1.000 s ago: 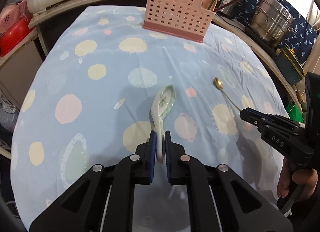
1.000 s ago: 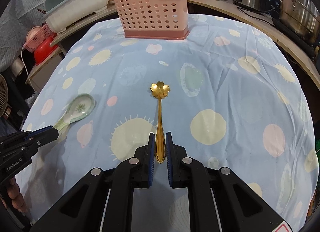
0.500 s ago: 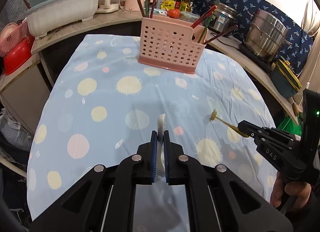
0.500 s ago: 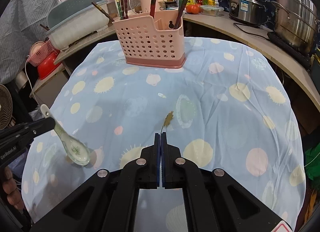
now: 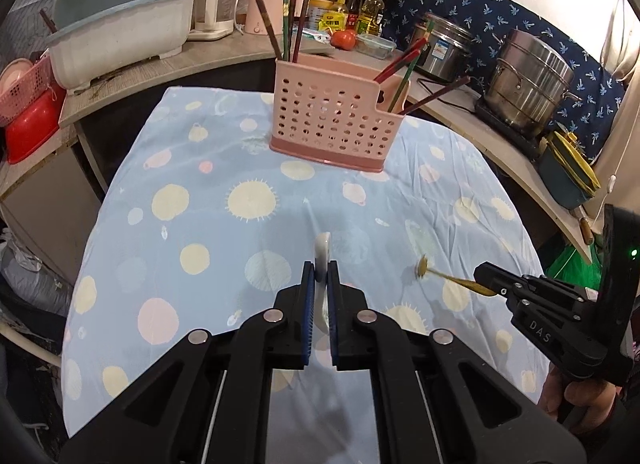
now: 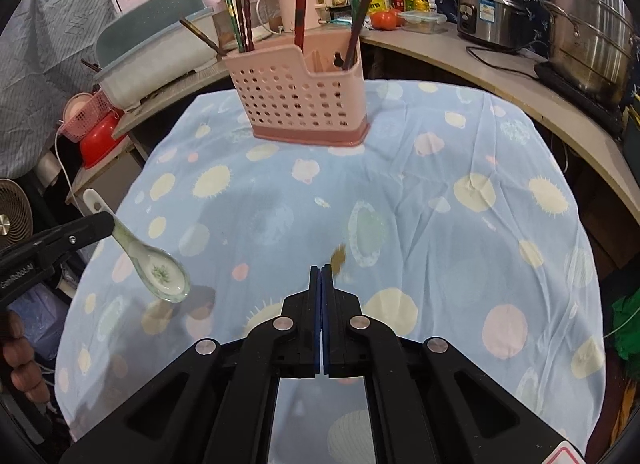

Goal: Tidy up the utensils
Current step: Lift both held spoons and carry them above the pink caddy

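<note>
Left gripper [image 5: 319,284] clamped on ceramic spoon [image 6: 154,264] handle; bowl hung low, clear of tablecloth [image 6: 440,224]. Right gripper [image 6: 321,284] pinched fully on gold spoon [image 5: 452,278], flower end forward, also airborne. Pink caddy [image 6: 300,96] lay at 12 o'clock from both, well apart. Both spoon axes pointed roughly caddy-ward. Neither hand clearly nearer.
</note>
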A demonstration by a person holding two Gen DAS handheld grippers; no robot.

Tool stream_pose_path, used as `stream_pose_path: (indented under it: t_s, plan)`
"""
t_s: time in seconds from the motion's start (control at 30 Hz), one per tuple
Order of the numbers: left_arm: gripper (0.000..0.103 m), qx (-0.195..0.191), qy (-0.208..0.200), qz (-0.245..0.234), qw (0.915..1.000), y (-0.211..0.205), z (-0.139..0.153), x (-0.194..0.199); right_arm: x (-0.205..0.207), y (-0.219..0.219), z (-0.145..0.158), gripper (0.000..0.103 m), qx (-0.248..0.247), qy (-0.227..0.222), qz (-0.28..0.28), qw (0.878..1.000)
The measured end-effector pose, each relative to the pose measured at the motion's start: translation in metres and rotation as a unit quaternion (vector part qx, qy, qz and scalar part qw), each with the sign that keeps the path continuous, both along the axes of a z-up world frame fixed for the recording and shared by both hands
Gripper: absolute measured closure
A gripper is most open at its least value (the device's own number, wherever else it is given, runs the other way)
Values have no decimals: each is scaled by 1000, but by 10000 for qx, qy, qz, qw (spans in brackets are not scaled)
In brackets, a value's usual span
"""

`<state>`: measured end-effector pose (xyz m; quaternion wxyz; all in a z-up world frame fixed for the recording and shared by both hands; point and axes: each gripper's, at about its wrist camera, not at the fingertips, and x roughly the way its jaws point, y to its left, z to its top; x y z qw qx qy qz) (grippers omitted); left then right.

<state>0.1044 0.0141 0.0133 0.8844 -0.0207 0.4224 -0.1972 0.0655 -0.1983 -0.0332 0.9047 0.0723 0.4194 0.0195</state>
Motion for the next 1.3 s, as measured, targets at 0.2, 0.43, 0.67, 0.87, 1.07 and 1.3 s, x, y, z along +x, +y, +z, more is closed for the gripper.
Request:
stream_pose_path:
  t_s: [0.2, 0.43, 0.67, 0.87, 1.07, 1.3]
  plan:
    - [97, -18, -163, -67, 9998, -6, 31, 19, 17, -2, 47, 103, -5, -268, 134, 9996]
    - [97, -69, -478, -112, 9988, -14, 57, 29, 27, -7, 53, 102, -43, -237, 354, 9991]
    - [97, -71, -279, -131, 9995, -16, 42, 25, -11, 3, -29, 91, -136, 746, 400, 9963]
    - [97, -99, -85, -146, 9998, -16, 29, 18, -28, 12, -69, 80, -281, 1148, 419, 9921]
    - [97, -89, -33, -145, 9998, -16, 25, 15, -25, 13, -79, 80, -440, 1195, 397, 9911]
    - [97, -65, -10, -116, 9999, -16, 23, 14, -24, 9, -77, 93, -411, 1160, 333, 9918]
